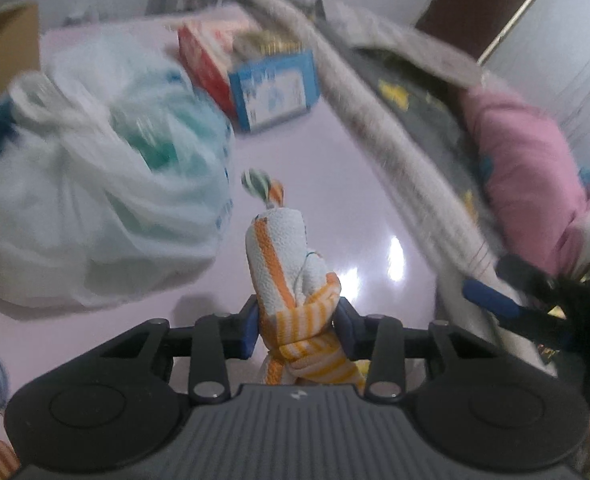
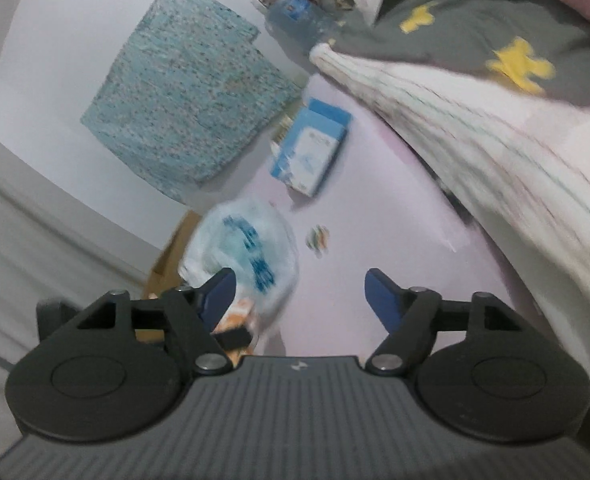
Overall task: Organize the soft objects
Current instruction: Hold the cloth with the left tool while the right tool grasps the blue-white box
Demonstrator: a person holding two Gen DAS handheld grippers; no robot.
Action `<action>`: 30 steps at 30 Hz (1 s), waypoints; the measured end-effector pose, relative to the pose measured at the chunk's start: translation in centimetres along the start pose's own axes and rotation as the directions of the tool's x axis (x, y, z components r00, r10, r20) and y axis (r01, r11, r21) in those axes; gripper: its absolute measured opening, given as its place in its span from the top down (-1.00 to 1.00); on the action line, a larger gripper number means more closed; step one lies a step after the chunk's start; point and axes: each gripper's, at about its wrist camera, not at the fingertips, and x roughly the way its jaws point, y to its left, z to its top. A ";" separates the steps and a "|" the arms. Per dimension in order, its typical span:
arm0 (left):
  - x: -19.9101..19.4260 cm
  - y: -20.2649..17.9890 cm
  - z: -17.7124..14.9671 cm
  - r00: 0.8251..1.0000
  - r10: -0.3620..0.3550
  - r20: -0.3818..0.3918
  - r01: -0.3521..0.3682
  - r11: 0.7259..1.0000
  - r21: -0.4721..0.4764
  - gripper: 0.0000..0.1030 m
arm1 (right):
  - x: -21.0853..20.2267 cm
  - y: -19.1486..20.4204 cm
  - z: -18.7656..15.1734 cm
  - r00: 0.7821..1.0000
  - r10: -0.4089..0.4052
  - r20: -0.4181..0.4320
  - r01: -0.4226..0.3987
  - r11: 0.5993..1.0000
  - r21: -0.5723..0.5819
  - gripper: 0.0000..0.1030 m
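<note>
Tilting downward, left claw [image 1: 298, 326] pinches knotted cloth [image 1: 295, 300] above table [image 1: 335, 160].

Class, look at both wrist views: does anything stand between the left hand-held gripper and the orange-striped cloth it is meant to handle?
Nothing does. The left hand-held gripper is already shut on the knotted orange-striped cloth, above the bare pink tabletop. The right hand-held gripper is open and empty.
</note>
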 end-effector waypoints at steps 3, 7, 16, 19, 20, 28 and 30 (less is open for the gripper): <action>-2.4 0.4 0.6 0.998 -0.002 0.067 0.002 1.000 -0.009 0.23 | 2.0 1.1 2.8 0.999 0.037 -0.004 -0.037 0.999 0.010 -0.51; -5.3 1.1 1.2 0.989 -0.016 0.150 0.021 0.999 -0.032 0.23 | 6.4 3.1 7.1 0.998 0.041 -0.038 -0.040 0.999 0.015 -0.73; -7.9 4.0 2.2 0.974 -0.005 0.226 0.025 0.996 -0.087 0.23 | 20.7 5.9 14.4 0.982 -0.121 -0.143 0.124 0.992 0.009 -0.75; -8.0 5.2 2.6 0.974 -0.005 0.228 0.030 0.994 -0.105 0.23 | 24.9 5.7 14.9 0.962 -0.217 -0.166 0.224 0.974 0.024 -0.75; -8.1 5.6 2.7 0.973 -0.006 0.230 0.031 0.994 -0.108 0.22 | 26.0 5.6 15.0 0.953 -0.250 -0.172 0.256 0.967 0.014 -0.75; -8.5 7.8 3.0 0.970 0.000 0.244 0.036 0.989 -0.144 0.23 | 31.5 4.9 15.2 0.872 -0.438 -0.217 0.438 0.897 -0.051 -0.79; -8.3 8.0 3.0 0.970 -0.003 0.242 0.040 0.988 -0.149 0.23 | 31.7 4.4 15.1 0.875 -0.436 -0.210 0.439 0.898 -0.032 -0.79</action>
